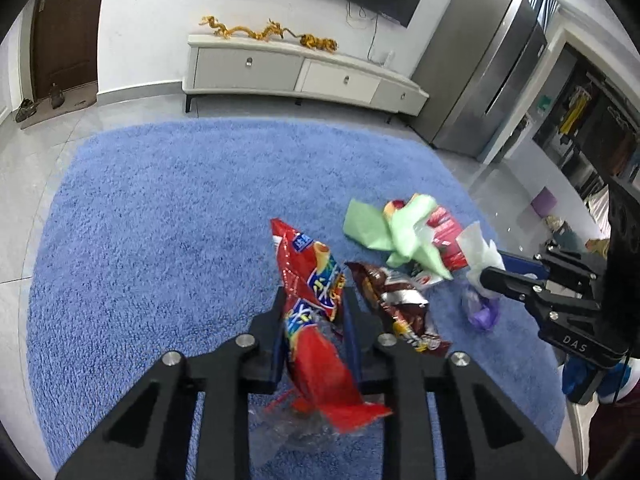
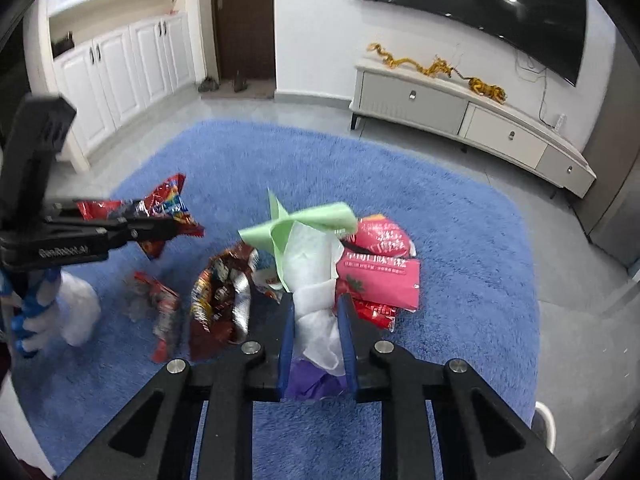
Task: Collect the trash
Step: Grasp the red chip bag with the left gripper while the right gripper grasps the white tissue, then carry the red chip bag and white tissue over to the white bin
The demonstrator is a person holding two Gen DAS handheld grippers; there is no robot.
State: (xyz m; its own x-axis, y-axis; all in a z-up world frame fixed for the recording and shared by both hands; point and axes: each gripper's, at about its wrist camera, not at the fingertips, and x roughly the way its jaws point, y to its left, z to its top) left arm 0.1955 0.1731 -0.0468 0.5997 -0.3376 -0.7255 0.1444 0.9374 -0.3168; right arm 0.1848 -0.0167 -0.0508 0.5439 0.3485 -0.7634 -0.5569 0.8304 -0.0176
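My left gripper [image 1: 314, 300] is shut on a red snack bag [image 1: 310, 276] and holds it above the blue rug [image 1: 160, 220]; it also shows in the right wrist view [image 2: 176, 232]. My right gripper [image 2: 316, 304] is shut on a white tissue [image 2: 316, 276] with purple paper [image 2: 308, 380] under it; it also shows in the left wrist view [image 1: 490, 276]. On the rug lie a brown wrapper [image 1: 400, 304], green paper [image 1: 384, 232] and a pink-red packet [image 2: 380, 272]. A small red wrapper [image 2: 160, 308] lies to the left.
A white TV cabinet [image 1: 304, 76] stands against the far wall beyond the rug. A grey fridge [image 1: 484, 68] is at the right. White cupboards [image 2: 120, 72] and a dark door [image 2: 244, 20] are at the left. Grey tile floor [image 2: 580, 340] surrounds the rug.
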